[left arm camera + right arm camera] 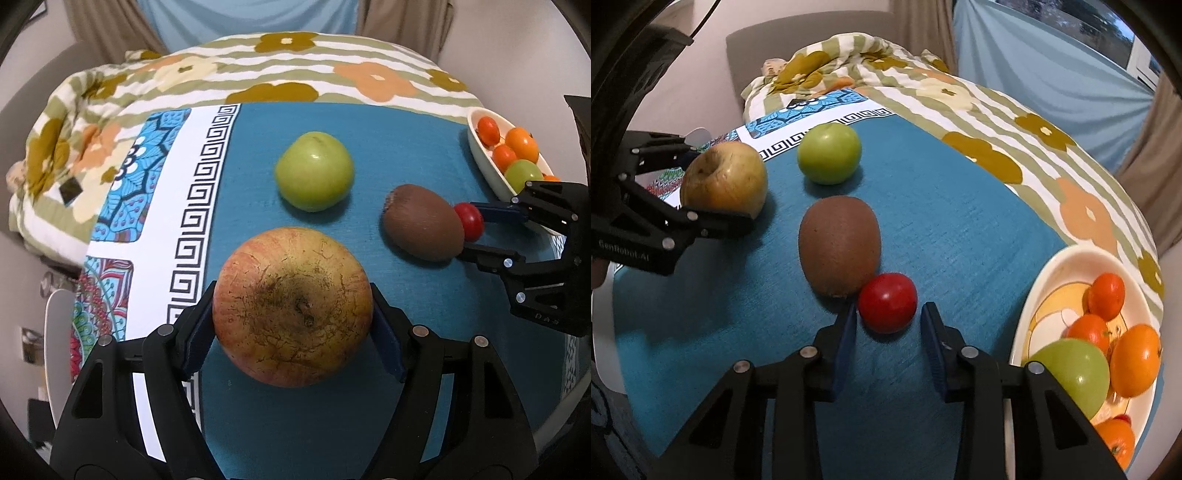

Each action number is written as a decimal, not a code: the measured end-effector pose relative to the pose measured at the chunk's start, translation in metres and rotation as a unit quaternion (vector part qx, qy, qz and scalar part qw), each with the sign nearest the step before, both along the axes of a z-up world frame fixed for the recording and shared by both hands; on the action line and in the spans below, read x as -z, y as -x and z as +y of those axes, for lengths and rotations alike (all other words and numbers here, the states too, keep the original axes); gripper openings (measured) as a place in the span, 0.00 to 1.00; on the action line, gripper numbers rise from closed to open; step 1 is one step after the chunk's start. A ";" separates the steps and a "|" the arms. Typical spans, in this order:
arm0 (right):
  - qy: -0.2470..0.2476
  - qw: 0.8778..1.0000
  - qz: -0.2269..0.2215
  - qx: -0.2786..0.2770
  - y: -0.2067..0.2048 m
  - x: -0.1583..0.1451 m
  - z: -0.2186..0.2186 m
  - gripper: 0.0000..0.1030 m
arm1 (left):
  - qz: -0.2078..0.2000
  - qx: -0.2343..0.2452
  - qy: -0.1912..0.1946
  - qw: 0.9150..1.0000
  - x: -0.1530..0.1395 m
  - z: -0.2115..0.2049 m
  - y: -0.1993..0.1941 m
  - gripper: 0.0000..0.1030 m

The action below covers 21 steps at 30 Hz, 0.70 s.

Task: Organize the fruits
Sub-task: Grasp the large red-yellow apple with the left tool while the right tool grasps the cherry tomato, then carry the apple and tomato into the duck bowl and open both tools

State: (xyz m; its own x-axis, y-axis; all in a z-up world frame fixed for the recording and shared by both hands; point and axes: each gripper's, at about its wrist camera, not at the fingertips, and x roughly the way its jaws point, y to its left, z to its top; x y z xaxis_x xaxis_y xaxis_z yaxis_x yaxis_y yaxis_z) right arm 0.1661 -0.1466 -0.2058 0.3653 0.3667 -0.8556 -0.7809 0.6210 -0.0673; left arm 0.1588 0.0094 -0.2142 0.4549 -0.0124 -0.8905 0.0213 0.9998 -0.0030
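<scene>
The red tomato (pixel 887 302) lies on the blue cloth (pixel 960 229) between the right gripper's (pixel 888 325) fingers, not yet pinched, with the kiwi (pixel 839 245) touching at ten o'clock. The left gripper (pixel 293 310) clasps the big apple (pixel 293 306) — a green apple (pixel 314 171) at twelve, the bowl (pixel 1049 280) at three.

Black skeletal left gripper (pixel 291 328) and right gripper (pixel 888 341), blue-padded jaws, silver rivets.

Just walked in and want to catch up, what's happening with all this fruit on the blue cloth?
A person is sorting fruit with two handheld grippers. The left gripper is clamped on the big russet apple. The right gripper straddles the small red fruit beside the kiwi, pads not clearly pressing. A green apple waits; the bowl holds other fruit.
</scene>
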 end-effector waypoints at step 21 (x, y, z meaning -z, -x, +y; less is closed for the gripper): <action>0.010 1.000 -0.022 -0.006 0.005 -0.007 0.001 0.27 | -0.009 -0.013 0.004 1.000 -0.011 0.002 0.009 0.76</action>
State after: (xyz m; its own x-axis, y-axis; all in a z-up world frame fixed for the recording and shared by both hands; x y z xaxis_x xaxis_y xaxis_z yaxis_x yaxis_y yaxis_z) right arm 0.1610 -0.1459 -0.1990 0.3993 0.3549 -0.8454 -0.7843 0.6098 -0.1144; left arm 0.1499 0.0119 -0.2036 0.4719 -0.0079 -0.8816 -0.0043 0.9999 -0.0113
